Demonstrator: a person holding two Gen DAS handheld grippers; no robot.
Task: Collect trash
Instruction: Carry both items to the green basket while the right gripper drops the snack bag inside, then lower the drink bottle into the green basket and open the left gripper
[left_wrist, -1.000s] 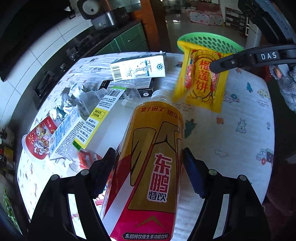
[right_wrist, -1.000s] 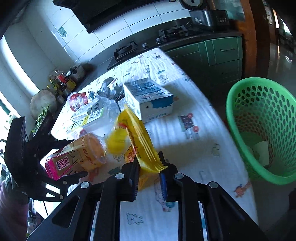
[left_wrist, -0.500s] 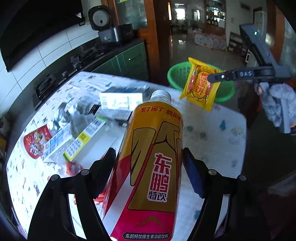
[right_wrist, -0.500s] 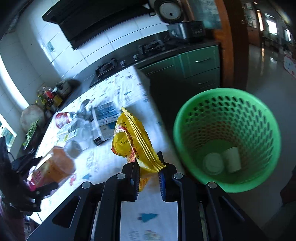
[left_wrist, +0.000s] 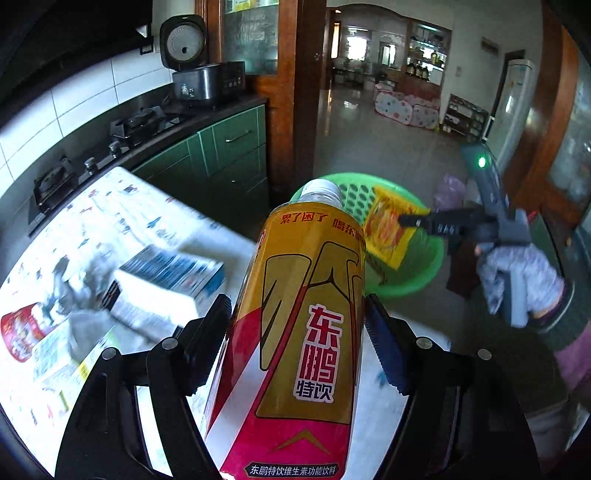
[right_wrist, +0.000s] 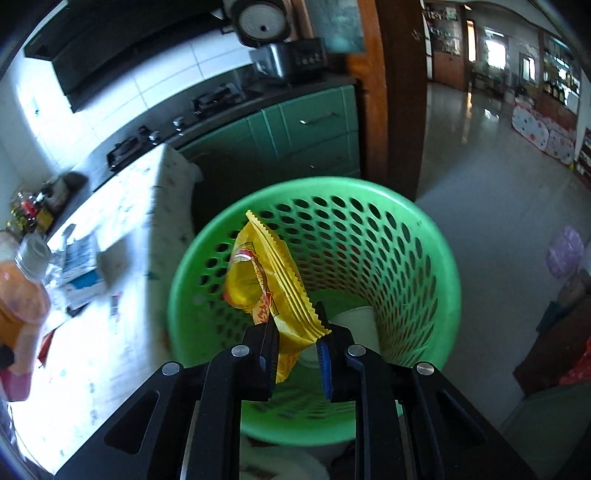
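We have the right tool (right_wrist: 295, 343) clamped on wrapper (right_wrist: 266, 280) above the basket (right_wrist: 436, 258); left tool (left_wrist: 297, 332) clamped on bottle (left_wrist: 306, 332).

The yellow-and-red drink bottle (left_wrist: 306, 332) carries the large red characters 东鹏 with 特饮 in black beneath them. Near its neck runs 累了困了, followed by 喝东, where the line curves out of sight. A dark band at its base reads 东鹏特饮维生素功能饮料. The printing on the yellow snack packet (right_wrist: 271, 280) and on the cartons on the table (left_wrist: 110, 206) is too blurred to read
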